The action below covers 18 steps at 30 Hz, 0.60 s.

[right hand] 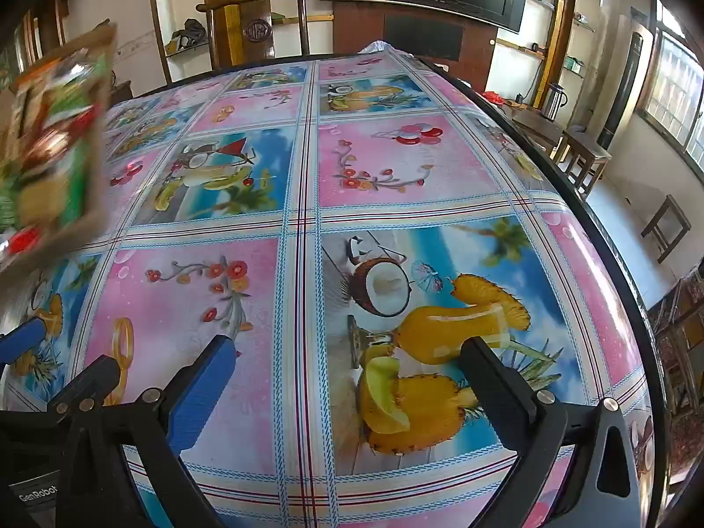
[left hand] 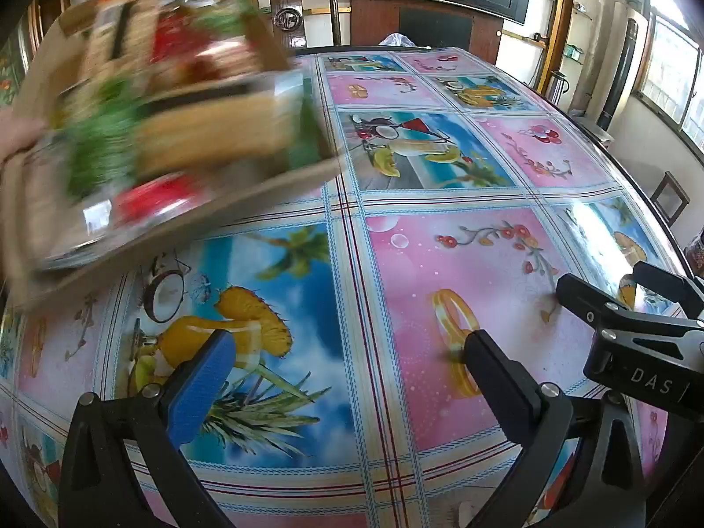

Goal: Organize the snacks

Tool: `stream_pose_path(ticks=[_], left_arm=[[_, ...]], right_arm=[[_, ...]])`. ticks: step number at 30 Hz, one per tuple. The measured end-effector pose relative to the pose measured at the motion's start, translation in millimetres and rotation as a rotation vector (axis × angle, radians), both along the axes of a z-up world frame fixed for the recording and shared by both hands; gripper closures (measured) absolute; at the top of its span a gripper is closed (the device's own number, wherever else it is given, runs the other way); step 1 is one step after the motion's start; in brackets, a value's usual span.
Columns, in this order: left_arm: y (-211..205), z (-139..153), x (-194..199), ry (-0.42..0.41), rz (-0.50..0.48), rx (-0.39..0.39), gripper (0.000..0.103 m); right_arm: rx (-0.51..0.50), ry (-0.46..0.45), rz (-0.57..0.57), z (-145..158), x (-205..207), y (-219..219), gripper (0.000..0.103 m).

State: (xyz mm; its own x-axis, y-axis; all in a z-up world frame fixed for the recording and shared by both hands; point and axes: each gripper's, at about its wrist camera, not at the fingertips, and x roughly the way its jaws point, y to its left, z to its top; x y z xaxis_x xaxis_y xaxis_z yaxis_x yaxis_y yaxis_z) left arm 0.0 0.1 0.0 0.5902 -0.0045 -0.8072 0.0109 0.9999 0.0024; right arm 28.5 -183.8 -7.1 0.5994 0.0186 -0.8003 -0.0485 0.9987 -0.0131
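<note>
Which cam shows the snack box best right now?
Left wrist. The cardboard box of snacks fills its upper left, tilted, open top facing the camera, red and green packets inside, a hand at its edge, all motion-blurred. The right wrist view catches only a blurred slice at its left edge.

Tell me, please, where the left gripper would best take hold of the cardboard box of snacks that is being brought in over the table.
Probably the cardboard box's near side wall, approached from below right once it rests. That rim is thin, straight and bare; the left gripper stands open wide. The box is blurred, tilted and carried by a hand.
</note>
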Motion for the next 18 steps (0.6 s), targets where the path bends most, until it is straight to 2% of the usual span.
stream_pose_path(ticks=[18], left_arm=[[2.2, -0.3, -1.7, 0.001, -0.001, 0.001, 0.000]], right_arm=[[-0.004, -0.002, 0.000, 0.3, 0.4, -0.3, 0.001]])
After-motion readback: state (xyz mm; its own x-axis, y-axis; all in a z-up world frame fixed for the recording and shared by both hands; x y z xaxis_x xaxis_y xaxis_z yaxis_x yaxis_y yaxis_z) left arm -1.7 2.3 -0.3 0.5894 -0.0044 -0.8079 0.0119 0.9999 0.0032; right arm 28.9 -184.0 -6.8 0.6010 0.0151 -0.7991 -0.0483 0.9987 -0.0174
